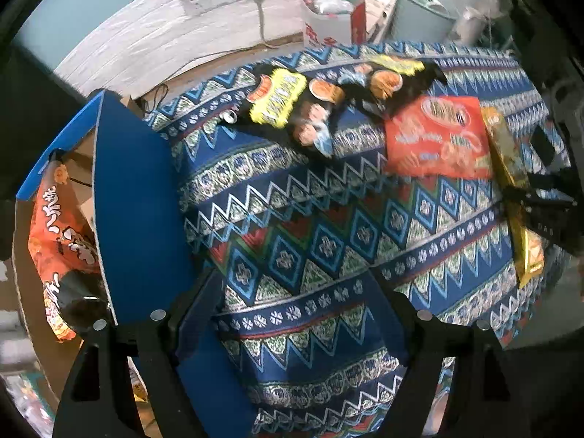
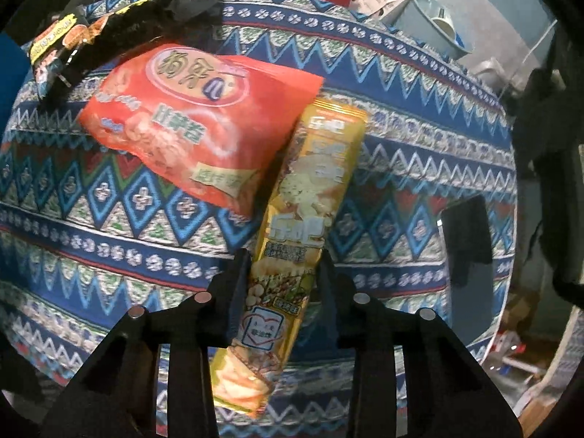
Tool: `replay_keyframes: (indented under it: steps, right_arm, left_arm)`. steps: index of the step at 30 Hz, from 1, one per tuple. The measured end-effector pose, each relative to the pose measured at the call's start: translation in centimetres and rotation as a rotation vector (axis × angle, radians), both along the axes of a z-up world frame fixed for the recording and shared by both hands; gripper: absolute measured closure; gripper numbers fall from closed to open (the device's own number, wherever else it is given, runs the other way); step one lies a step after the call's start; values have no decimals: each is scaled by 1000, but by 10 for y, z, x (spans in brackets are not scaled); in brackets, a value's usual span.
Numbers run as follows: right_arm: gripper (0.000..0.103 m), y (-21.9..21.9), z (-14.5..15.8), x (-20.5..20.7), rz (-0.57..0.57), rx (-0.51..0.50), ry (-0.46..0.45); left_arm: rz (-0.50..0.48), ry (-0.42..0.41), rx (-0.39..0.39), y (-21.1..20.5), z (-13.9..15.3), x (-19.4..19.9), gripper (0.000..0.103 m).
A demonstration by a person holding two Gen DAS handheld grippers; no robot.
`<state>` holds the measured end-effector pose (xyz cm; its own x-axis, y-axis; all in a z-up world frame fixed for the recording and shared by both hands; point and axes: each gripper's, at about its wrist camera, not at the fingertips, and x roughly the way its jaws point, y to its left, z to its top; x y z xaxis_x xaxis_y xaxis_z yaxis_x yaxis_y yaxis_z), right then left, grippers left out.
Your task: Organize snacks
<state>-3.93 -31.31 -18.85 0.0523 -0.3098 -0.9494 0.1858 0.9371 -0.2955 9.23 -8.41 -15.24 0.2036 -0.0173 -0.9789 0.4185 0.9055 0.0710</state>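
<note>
The right tongs (image 2: 283, 273) clamp the long yellow snack packet (image 2: 292, 226), which lies on the patterned bench (image 2: 401, 146) just beside the orange-red snack bag (image 2: 189, 120). The left tongs (image 1: 295, 284) gape wide, empty, above the bench.

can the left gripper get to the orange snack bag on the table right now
Probably yes. The left gripper is open and empty, with only bare tablecloth between it and the orange snack bag; the yellow packet lies against its far side.

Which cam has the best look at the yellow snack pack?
Right wrist. The yellow snack pack runs up the middle of the frame, print facing the camera, with the right gripper shut on its lower half. The left wrist view catches it only at the far right edge, foreshortened and partly hidden by dark gripper parts.
</note>
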Motion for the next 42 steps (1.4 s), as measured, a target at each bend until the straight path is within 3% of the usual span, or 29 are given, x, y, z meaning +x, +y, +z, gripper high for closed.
replay_keyframes:
  steps: [11,18,27,34,36,42]
  right_arm:
    - [73,-46,20,27,91,-41,-64]
    - [72,-65,4,31,83,10,-65]
    - [68,-86,-4,34,36,70,-91]
    - [68,-90,-17,22,15,99,-78]
    - [72,-95,-17,21,4,101,-82]
    - [73,-108,-6,19,-21,75,-114]
  left_arm:
    - [45,-12,-86,-9,12,39,22]
    - [15,-50,-42,-21,9,66,17]
    - [-21,-18,-38,-44,-12,97,17]
    - [-70,-39,53,-60,-37,104,16]
    - [-77,-36,67,-61,-43,105,16]
    - [-78,-3,30,-58,-51,102,16]
